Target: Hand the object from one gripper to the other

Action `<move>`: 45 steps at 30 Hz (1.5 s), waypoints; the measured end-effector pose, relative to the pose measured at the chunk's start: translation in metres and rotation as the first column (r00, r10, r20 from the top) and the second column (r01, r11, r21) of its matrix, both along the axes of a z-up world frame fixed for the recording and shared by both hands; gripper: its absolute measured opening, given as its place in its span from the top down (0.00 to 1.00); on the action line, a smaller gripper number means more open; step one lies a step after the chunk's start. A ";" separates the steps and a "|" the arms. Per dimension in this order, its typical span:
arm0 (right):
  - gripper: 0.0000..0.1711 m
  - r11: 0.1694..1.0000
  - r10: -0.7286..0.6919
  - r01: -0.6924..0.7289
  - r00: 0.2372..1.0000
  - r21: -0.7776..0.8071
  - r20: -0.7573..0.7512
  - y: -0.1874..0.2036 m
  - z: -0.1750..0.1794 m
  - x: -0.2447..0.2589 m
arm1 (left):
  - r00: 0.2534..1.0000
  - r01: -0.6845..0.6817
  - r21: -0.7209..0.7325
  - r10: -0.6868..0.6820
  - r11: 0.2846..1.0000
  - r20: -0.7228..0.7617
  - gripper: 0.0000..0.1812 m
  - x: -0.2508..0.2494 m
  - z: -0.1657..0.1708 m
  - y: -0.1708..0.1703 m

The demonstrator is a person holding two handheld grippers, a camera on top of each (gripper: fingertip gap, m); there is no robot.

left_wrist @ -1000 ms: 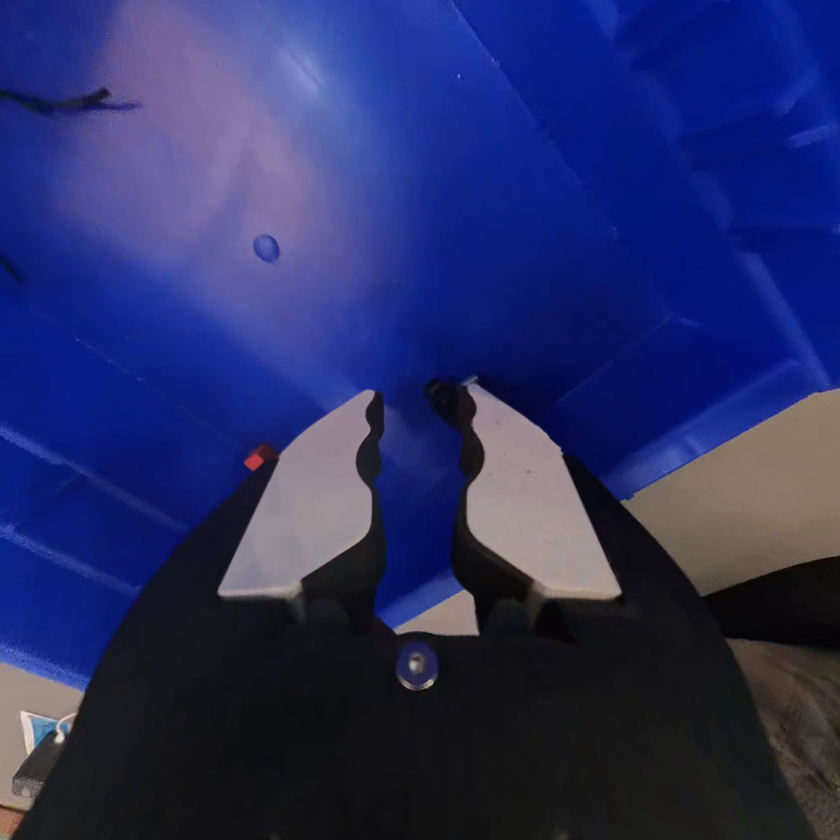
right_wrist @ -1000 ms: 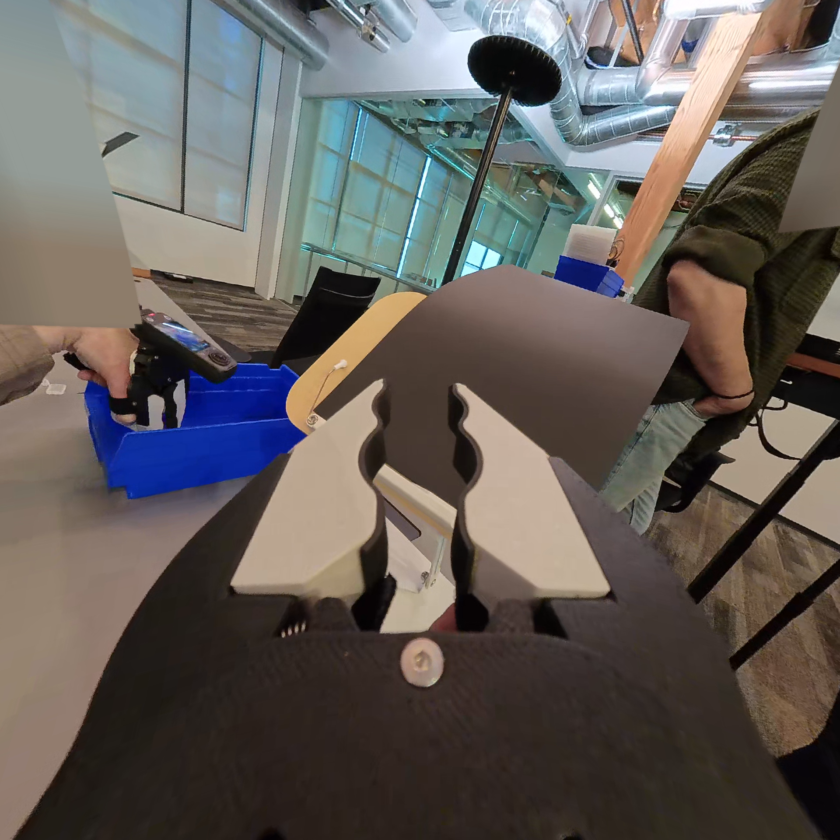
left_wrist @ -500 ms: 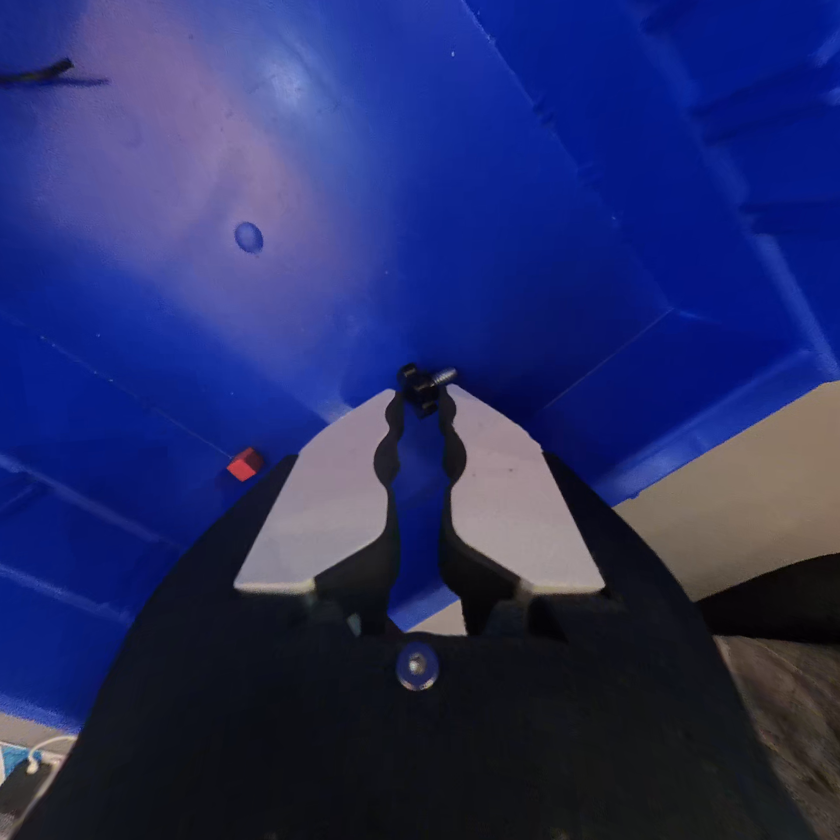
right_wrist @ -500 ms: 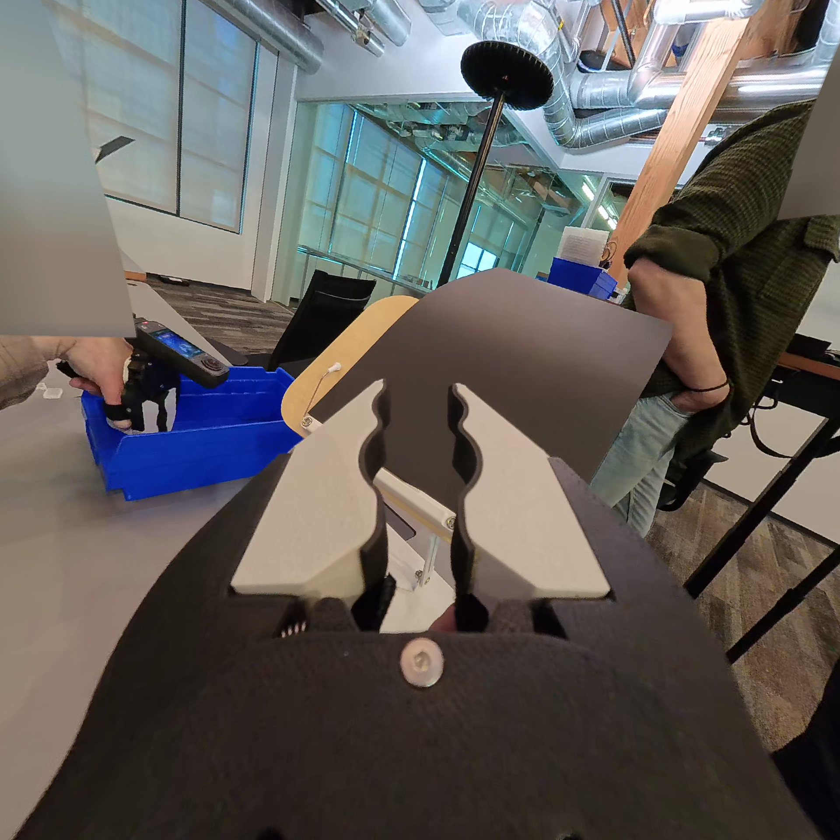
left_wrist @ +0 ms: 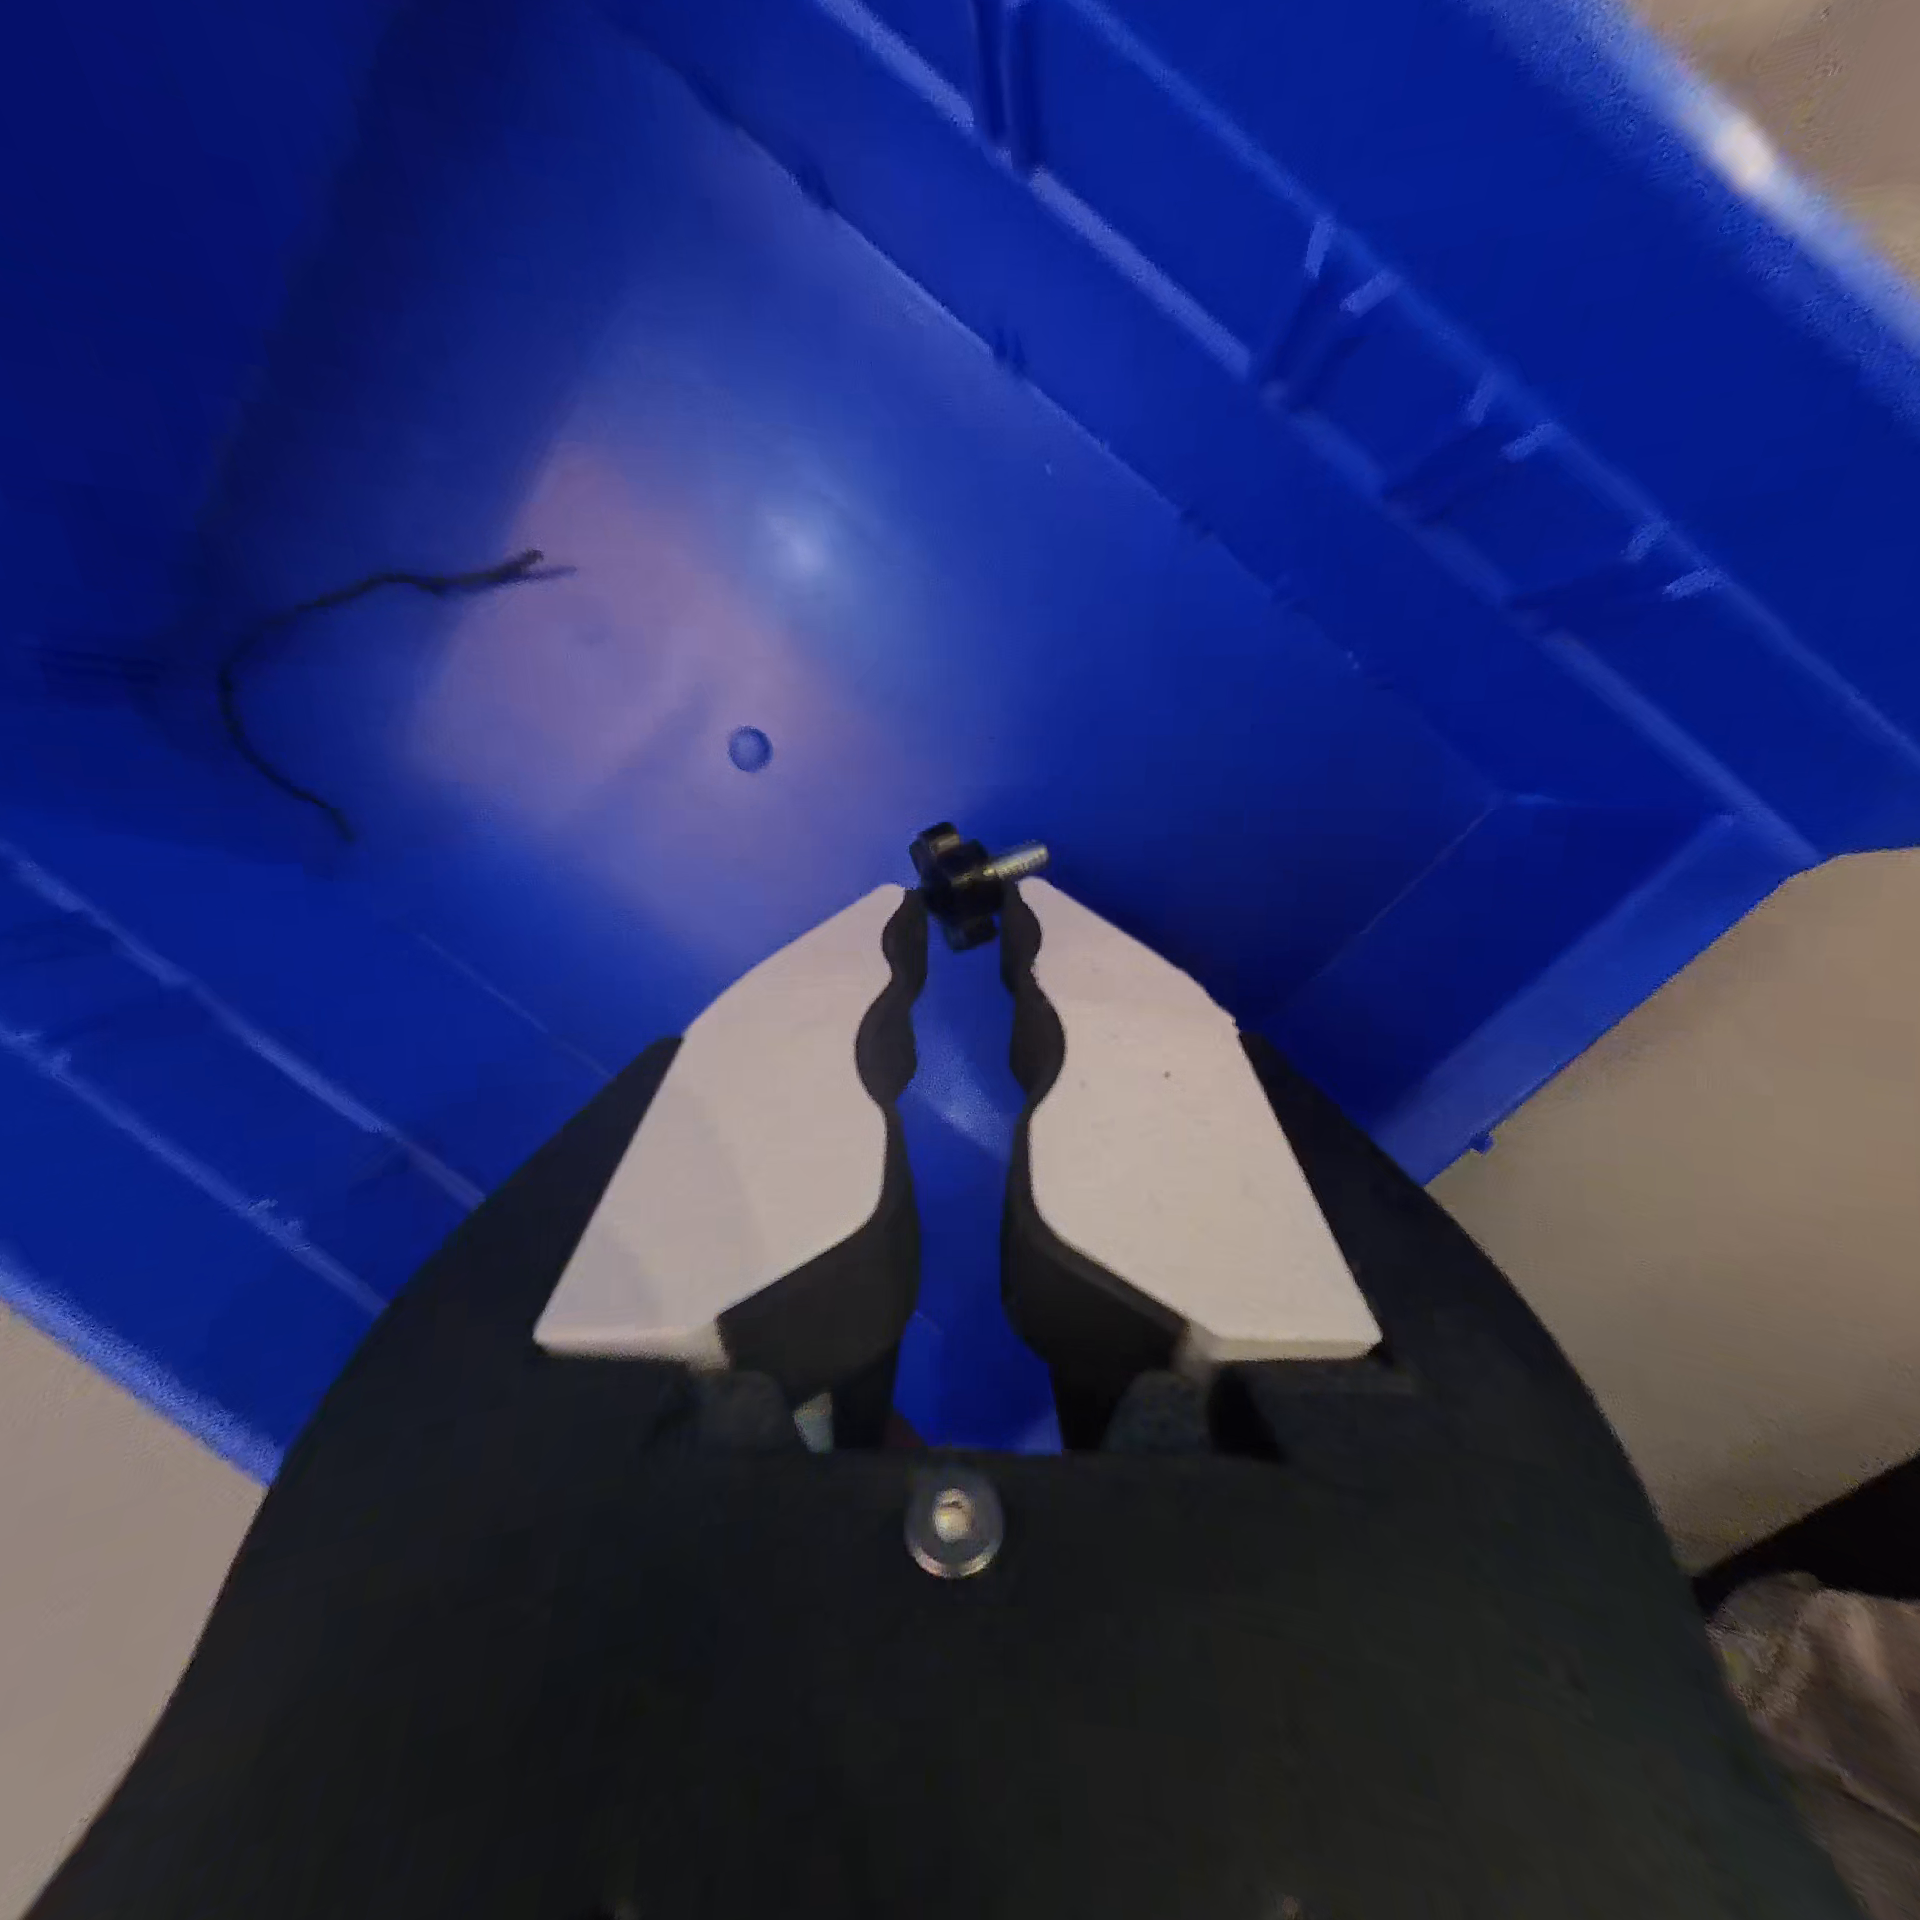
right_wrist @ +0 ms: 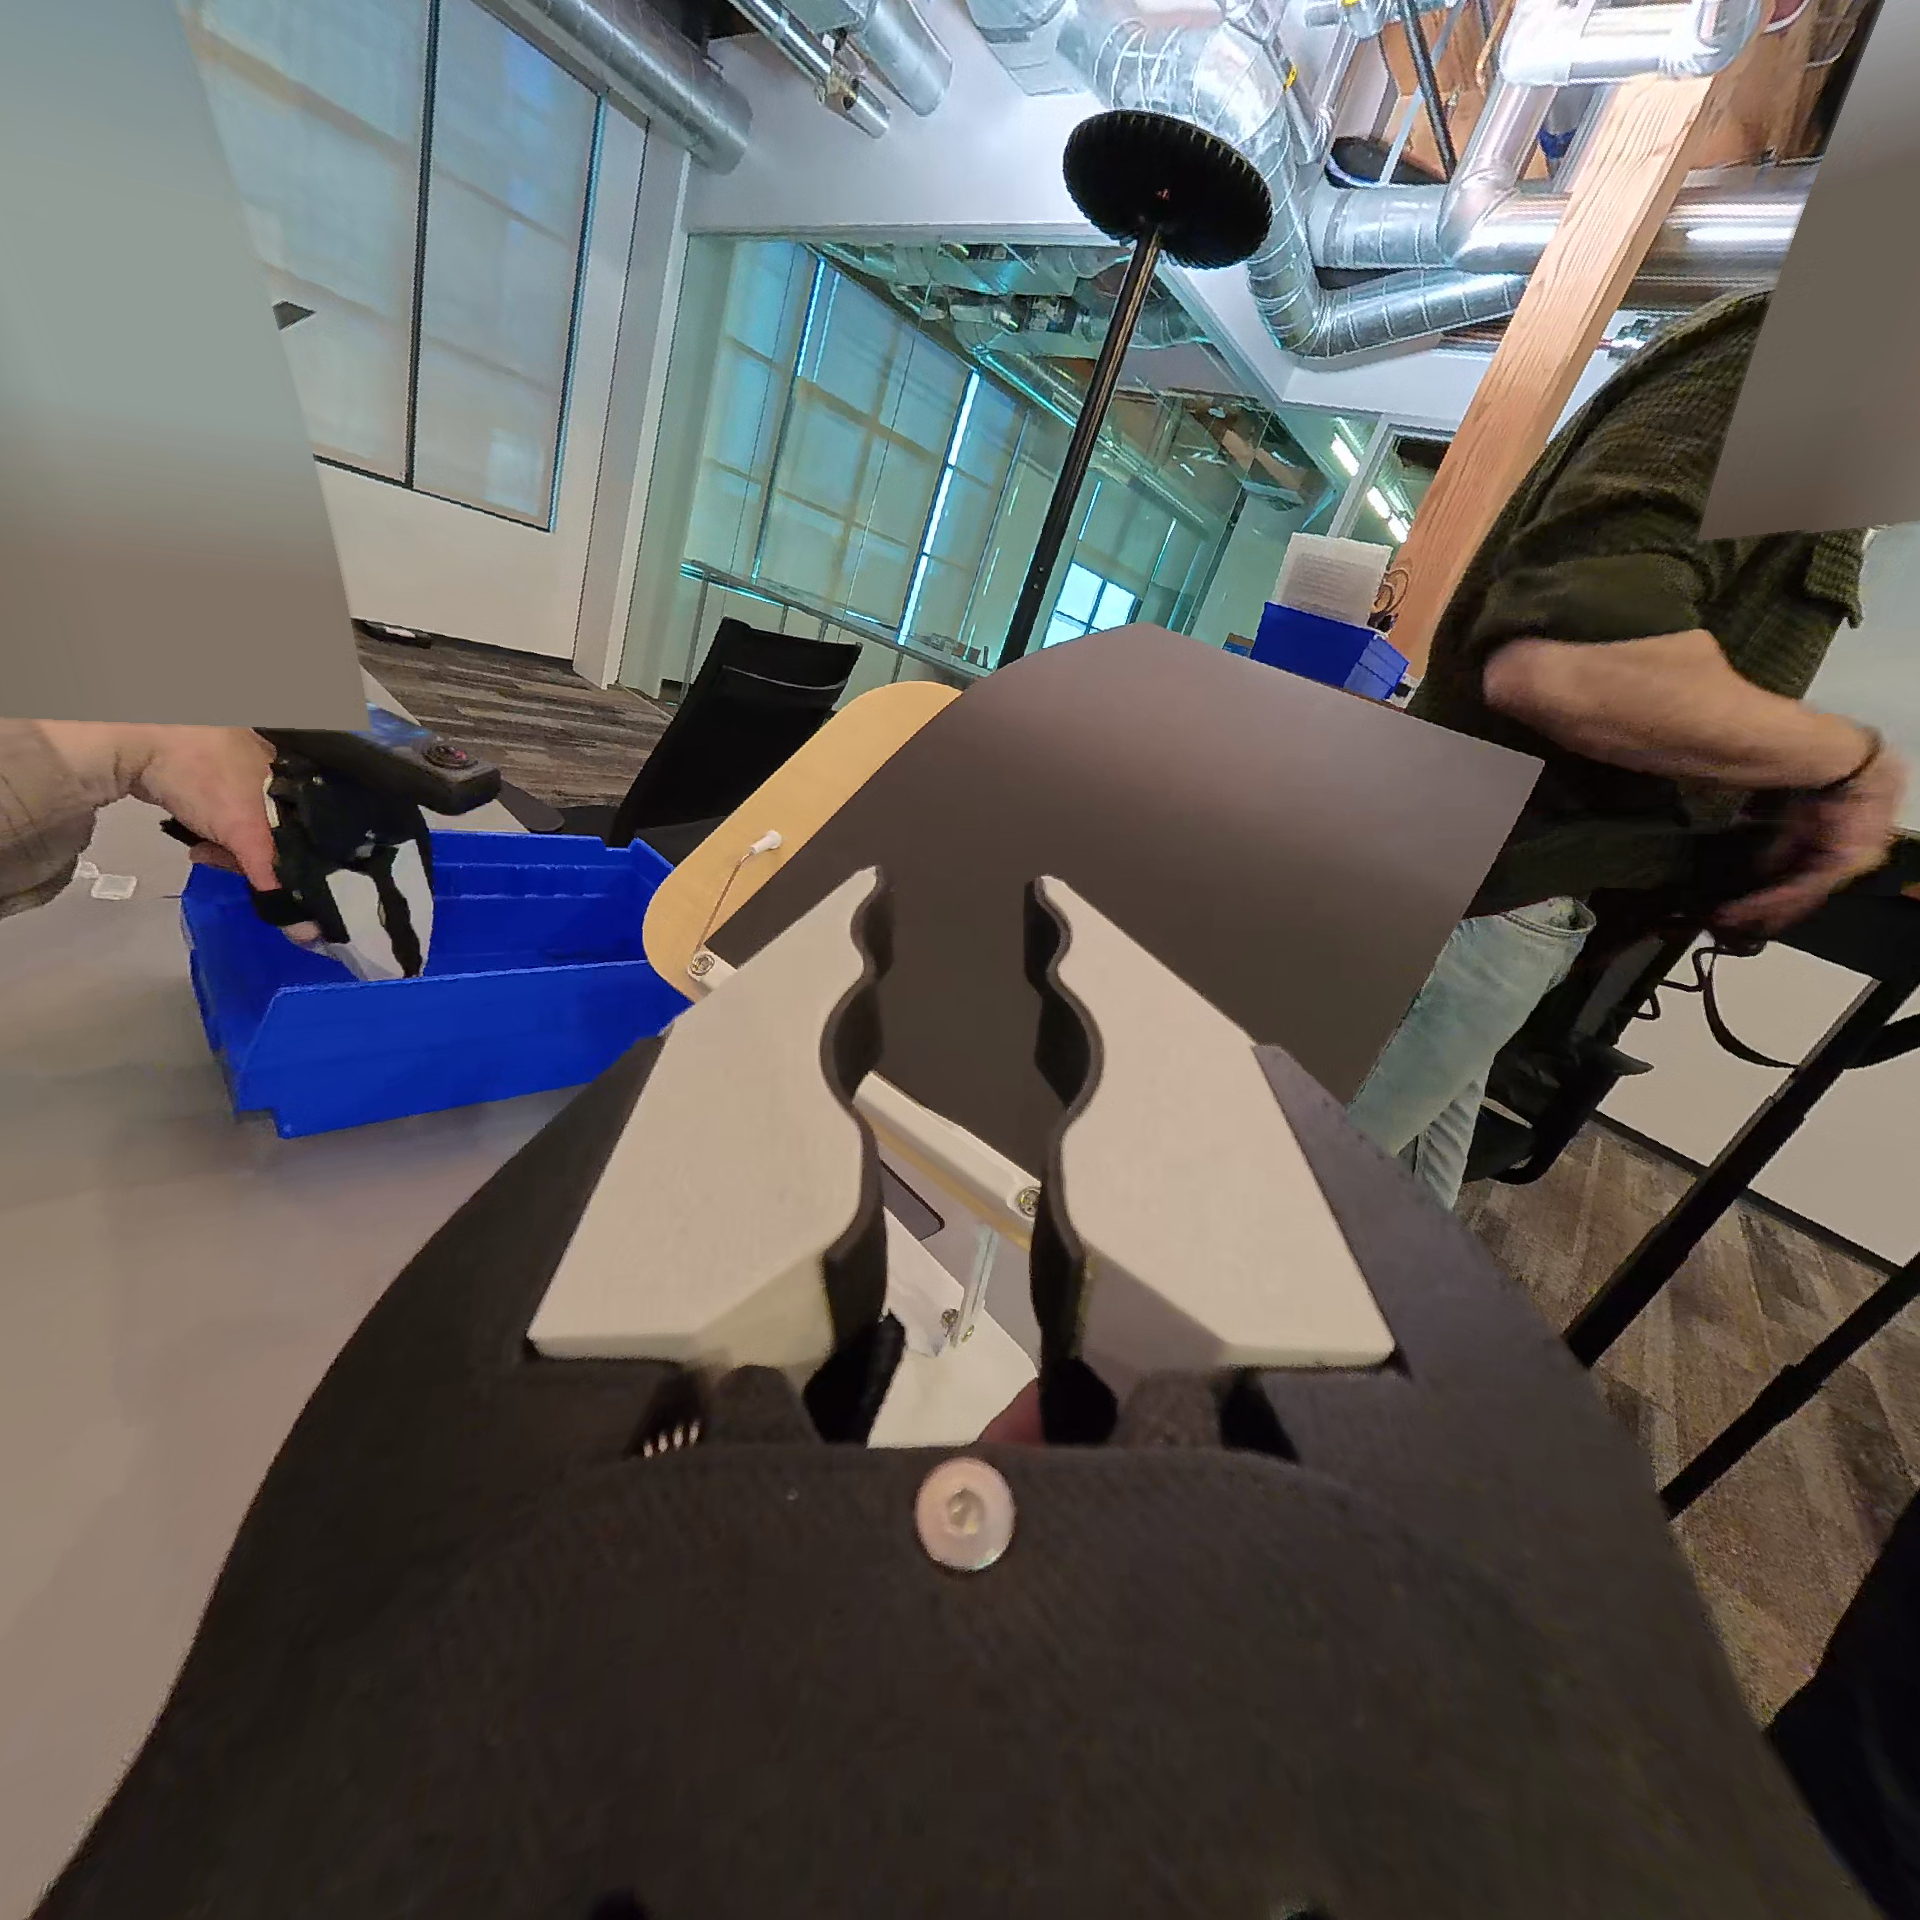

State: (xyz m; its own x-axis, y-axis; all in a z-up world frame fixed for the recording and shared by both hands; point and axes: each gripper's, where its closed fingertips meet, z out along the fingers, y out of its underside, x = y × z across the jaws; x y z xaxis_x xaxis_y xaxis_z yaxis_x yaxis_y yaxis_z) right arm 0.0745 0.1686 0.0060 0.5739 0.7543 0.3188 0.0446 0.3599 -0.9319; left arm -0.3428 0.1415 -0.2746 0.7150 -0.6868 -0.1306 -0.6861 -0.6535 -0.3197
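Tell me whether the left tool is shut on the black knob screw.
Shut on it. The left tool pinches the black knob screw at its tips, above the blue bin floor.

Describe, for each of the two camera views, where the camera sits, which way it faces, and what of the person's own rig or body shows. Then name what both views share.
Left wrist view: sits on the left gripper, looking down into the blue bin; its two fingers pinch a small black knob screw.
Right wrist view: sits on the right gripper, facing across the grey table into the room; its fingers stand apart, empty; a hand shows.
Shared: the blue bin and the left gripper.
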 end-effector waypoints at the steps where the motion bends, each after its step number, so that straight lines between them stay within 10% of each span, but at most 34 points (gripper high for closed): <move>1: 0.87 1.000 0.000 0.000 1.000 0.002 0.003 0.000 0.000 -0.001 | 1.000 0.001 0.037 -0.002 0.999 0.013 0.92 0.000 0.006 0.003; 14: 0.86 0.993 0.105 -0.109 0.991 0.054 0.077 -0.029 -0.014 -0.041 | 0.905 0.142 0.509 -0.320 0.849 0.280 0.93 0.062 0.133 -0.005; 22: 0.72 0.930 0.082 -0.188 0.944 0.315 0.321 -0.072 -0.048 -0.097 | 0.535 0.297 0.682 -0.708 0.668 0.461 0.93 0.173 0.199 -0.050; 30: 0.72 0.682 -0.032 -0.367 0.850 0.633 0.527 -0.127 -0.090 -0.135 | -0.033 0.519 0.641 -0.737 0.565 0.675 0.93 0.272 0.189 -0.112; 45: 0.86 0.606 -0.032 -0.439 0.820 0.663 0.571 -0.149 -0.108 -0.147 | -0.190 0.624 0.569 -0.603 0.536 0.775 0.93 0.298 0.167 -0.134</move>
State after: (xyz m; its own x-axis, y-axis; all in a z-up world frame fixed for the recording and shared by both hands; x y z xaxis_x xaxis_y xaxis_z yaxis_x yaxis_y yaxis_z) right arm -0.0728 0.0194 -0.1025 0.0228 0.1858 0.9823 0.2212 0.9573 -0.1862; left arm -0.0450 0.0072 -0.1079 -0.4651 -0.8760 0.1275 -0.0346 -0.1259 -0.9914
